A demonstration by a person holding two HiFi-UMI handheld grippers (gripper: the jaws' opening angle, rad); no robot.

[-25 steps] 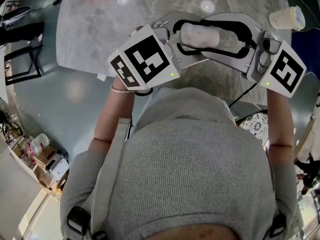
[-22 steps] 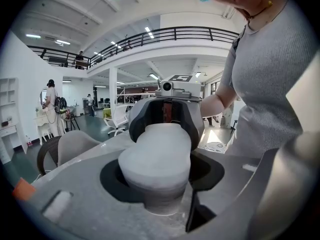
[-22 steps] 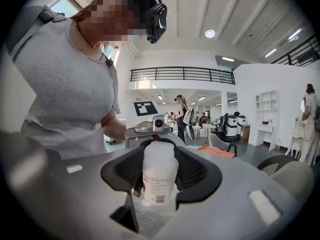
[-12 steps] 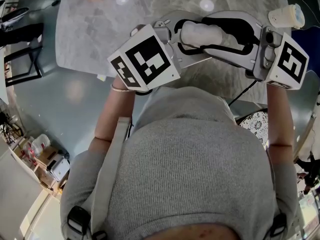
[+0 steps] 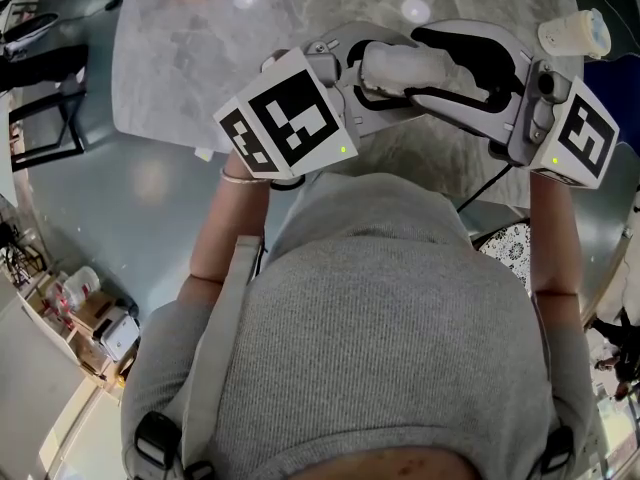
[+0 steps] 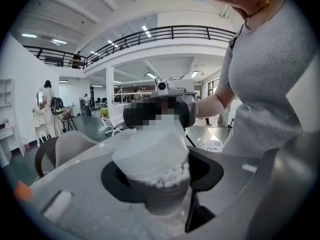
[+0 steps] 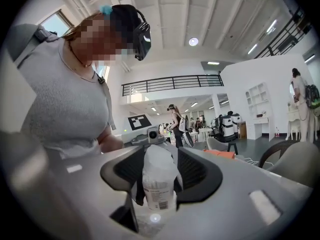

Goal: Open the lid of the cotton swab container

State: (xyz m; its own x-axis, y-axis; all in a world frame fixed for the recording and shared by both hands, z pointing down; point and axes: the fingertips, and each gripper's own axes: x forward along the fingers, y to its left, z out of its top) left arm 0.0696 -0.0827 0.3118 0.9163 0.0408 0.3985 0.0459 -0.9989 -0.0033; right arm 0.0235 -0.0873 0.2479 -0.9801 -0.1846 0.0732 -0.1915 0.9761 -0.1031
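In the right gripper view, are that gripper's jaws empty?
No, the labelled end of the cotton swab container sits clamped between the jaws of the right gripper.

The cotton swab container [image 7: 159, 176] carries a printed label [image 7: 158, 198] with a barcode, too blurred to read.

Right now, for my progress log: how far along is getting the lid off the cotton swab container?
Done: the translucent plastic cotton swab container is held up between both claws. In hand: the left claw, its jaws having just been closing, clamps the end where swab tips show; the right claw grips the labelled end. Remaining: nothing has visibly separated from it, so the opening itself is still to do.
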